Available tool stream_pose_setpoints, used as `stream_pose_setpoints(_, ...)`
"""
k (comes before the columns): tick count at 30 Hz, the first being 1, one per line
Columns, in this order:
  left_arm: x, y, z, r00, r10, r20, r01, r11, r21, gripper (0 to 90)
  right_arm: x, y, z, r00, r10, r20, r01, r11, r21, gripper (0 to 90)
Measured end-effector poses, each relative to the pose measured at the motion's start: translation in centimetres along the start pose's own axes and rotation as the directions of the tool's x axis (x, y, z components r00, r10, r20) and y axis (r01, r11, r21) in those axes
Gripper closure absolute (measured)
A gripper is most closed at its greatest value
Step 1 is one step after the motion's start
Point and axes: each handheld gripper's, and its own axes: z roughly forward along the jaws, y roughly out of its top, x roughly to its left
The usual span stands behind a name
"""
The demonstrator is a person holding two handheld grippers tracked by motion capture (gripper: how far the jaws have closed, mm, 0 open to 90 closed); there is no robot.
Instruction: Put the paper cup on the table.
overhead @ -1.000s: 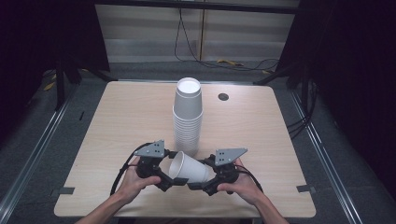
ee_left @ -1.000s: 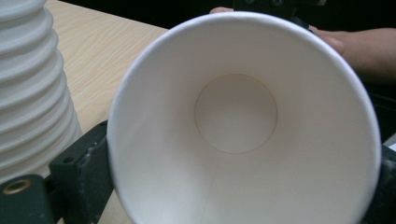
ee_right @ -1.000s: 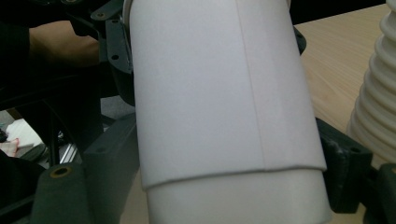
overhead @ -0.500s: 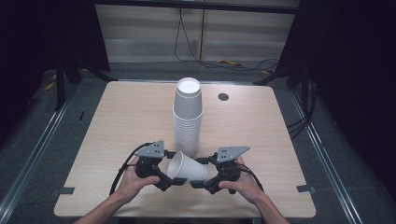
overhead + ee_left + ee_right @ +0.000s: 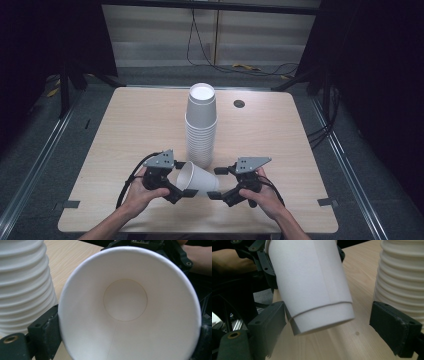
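Left gripper (image 5: 181, 191) in the high view sits at the near edge of the table (image 5: 130, 125), held by the person's left hand (image 5: 142, 192); its jaws are clamped on the rim end of a single white paper cup (image 5: 197, 179). Cup lies on its side, mouth toward the left gripper, base toward the right gripper (image 5: 218, 182). Right gripper held by right hand (image 5: 260, 195), jaws spread apart around the cup's base end, gap visible on both sides. Tall stack of white cups (image 5: 201, 125) stands upright mid-table, just behind the held cup. Small dark round grommet (image 5: 239, 104) at the far side of the table, right of the stack.

Left gripper view: cup mouth faces the camera, inside (image 5: 125, 300) and round bottom visible. Black jaws press against the rim on either side, lower left and lower right. Stack of cups (image 5: 22, 285) at left, close by. Right gripper (image 5: 160, 247) peeks over the top rim.

Right gripper view: cup (image 5: 312, 285) hangs tilted, base toward the camera, between the two black jaws. Left jaw just beside the base, contact unclear; right jaw well off it. Stack (image 5: 402, 277) at right behind the right jaw. Left gripper (image 5: 262, 257) holds the cup's upper end.
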Motion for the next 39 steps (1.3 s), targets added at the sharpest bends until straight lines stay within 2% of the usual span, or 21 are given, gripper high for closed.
stream_pose_setpoints(3, 0.3, -0.1, -0.3, 0.9997, -0.006, -0.022, 0.007, 1.0, 0.003, 7.6, -0.1, 0.0, -0.3, 0.9994, 0.005, 0.033, -0.005, 1.0, 0.006, 13.4)
stream_pose_setpoints(8, 0.6, -0.3, -0.8, 0.9988, -0.017, -0.046, 0.017, 0.9999, -0.002, 7.5, -0.1, -0.1, -0.7, 0.9985, 0.0, 0.054, 0.001, 1.0, -0.007, 13.4)
stream_pose_setpoints(12, 0.5, -0.6, -1.0, 0.9984, -0.027, -0.049, 0.027, 0.9996, -0.001, 7.4, -0.2, -0.4, -0.9, 0.9955, 0.006, 0.095, -0.004, 1.0, -0.02, 13.5)
stream_pose_setpoints(15, 0.5, -0.7, -1.3, 0.9979, -0.03, -0.058, 0.031, 0.9995, 0.002, 7.4, -0.2, -0.3, -1.2, 0.9886, -0.002, 0.15, 0.008, 0.999, -0.043, 14.0)
stream_pose_setpoints(22, 1.2, -0.9, -2.1, 0.9932, -0.057, -0.101, 0.057, 0.9983, -0.008, 7.4, -0.6, -0.3, -1.9, 0.9746, 0.012, 0.224, 0.006, 0.997, -0.078, 13.8)
stream_pose_setpoints(25, 1.4, -1.1, -2.3, 0.9909, -0.055, -0.123, 0.056, 0.9984, 0.003, 7.4, -0.9, -0.5, -2.2, 0.9649, 0.025, 0.262, -0.001, 0.996, -0.09, 13.7)
stream_pose_setpoints(27, 1.5, -1.2, -2.5, 0.9893, -0.051, -0.136, 0.052, 0.9986, 0.007, 7.4, -0.9, -0.6, -2.5, 0.9552, 0.028, 0.295, 0.0, 0.995, -0.097, 13.6)
stream_pose_setpoints(33, 2.0, -1.5, -3.2, 0.9826, -0.058, -0.177, 0.061, 0.998, 0.015, 7.4, -0.5, -1.3, -3.6, 0.9429, 0.035, 0.331, 0.001, 0.994, -0.108, 13.9)
stream_pose_setpoints(39, 2.7, -1.3, -4.6, 0.9649, -0.073, -0.252, 0.078, 0.9969, 0.01, 7.2, -0.7, -1.5, -3.8, 0.9362, 0.033, 0.35, 0.008, 0.993, -0.115, 13.9)
